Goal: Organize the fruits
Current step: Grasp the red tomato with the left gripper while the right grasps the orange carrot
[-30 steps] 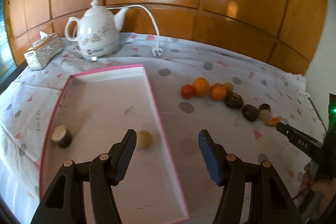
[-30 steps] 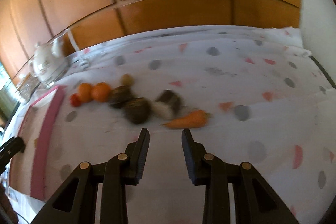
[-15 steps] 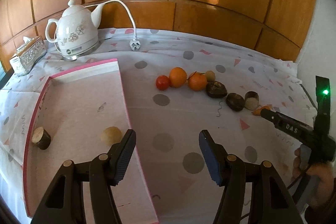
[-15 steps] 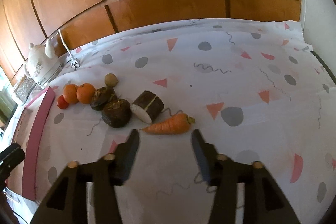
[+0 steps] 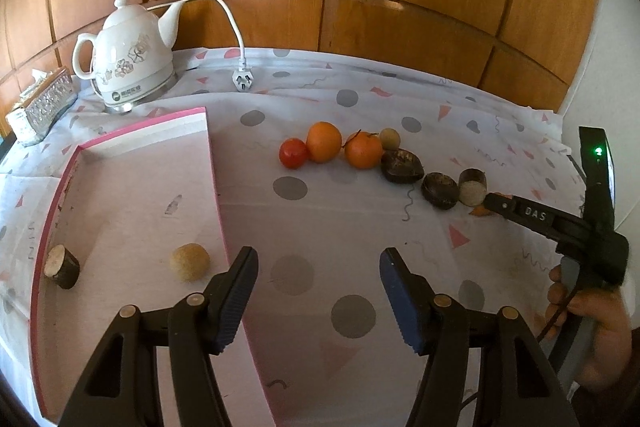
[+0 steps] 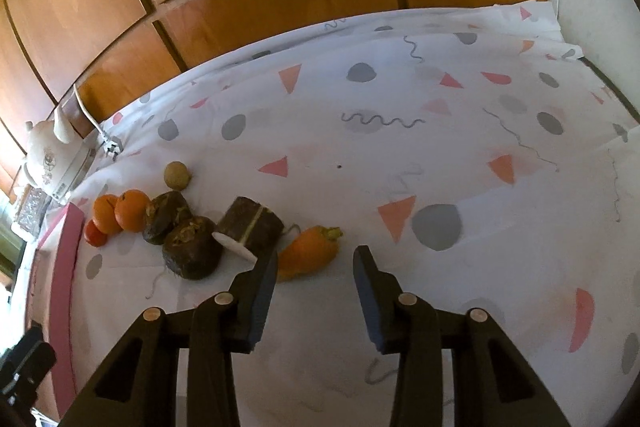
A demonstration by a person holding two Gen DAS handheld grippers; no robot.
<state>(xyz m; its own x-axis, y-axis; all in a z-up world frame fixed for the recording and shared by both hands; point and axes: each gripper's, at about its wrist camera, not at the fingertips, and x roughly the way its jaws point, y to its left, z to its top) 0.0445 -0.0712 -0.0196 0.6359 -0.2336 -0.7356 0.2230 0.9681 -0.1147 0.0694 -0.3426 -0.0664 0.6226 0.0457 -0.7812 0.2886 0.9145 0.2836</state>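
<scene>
On the patterned table, my right gripper is closing, nothing pinched yet; the carrot lies just ahead, touching its left finger. I should centre over it first. My left gripper hangs released beside the tray.

Bare worktop is lying open right of the carrot. The produce row is blocking the middle, the pink tray wall and kettle are crowding the left.
</scene>
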